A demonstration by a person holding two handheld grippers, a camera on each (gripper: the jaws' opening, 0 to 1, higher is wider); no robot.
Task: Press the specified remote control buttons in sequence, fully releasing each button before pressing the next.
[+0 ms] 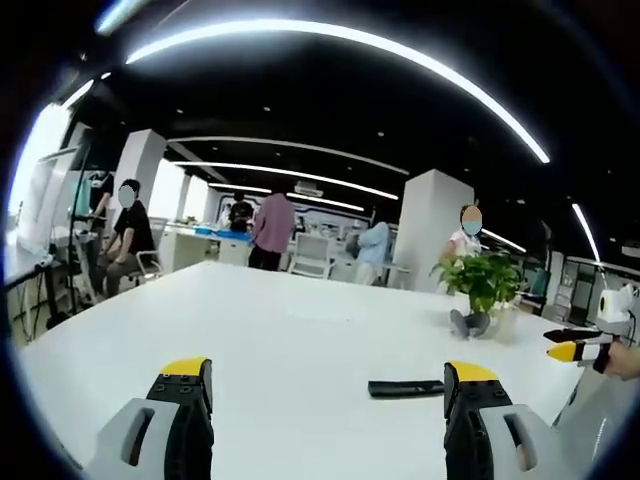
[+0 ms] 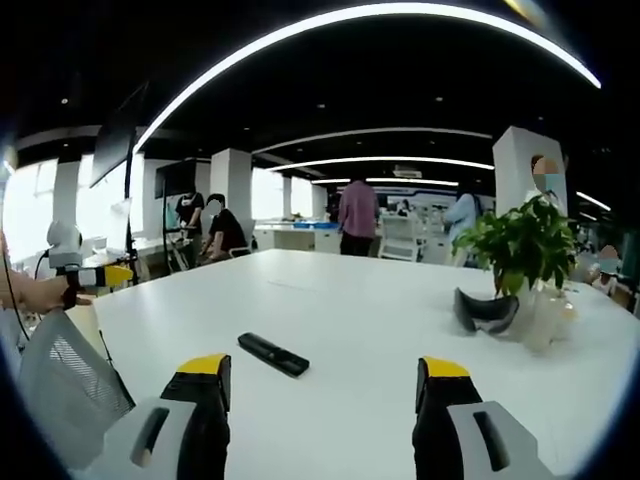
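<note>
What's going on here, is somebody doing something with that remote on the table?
A person holds a gripper in each hand above a white table. The black remote control lies flat on it, untouched. The left gripper and the right gripper both hover with jaws wide open, short of the remote. No button is being pressed. A potted plant stands further back, with people beyond.

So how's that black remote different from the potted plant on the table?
The remote is flat, black and lies low on the table, while the plant stands upright, green and leafy. The remote lies nearer the open right gripper; the plant stands farther off. Both rest on the same white table.
</note>
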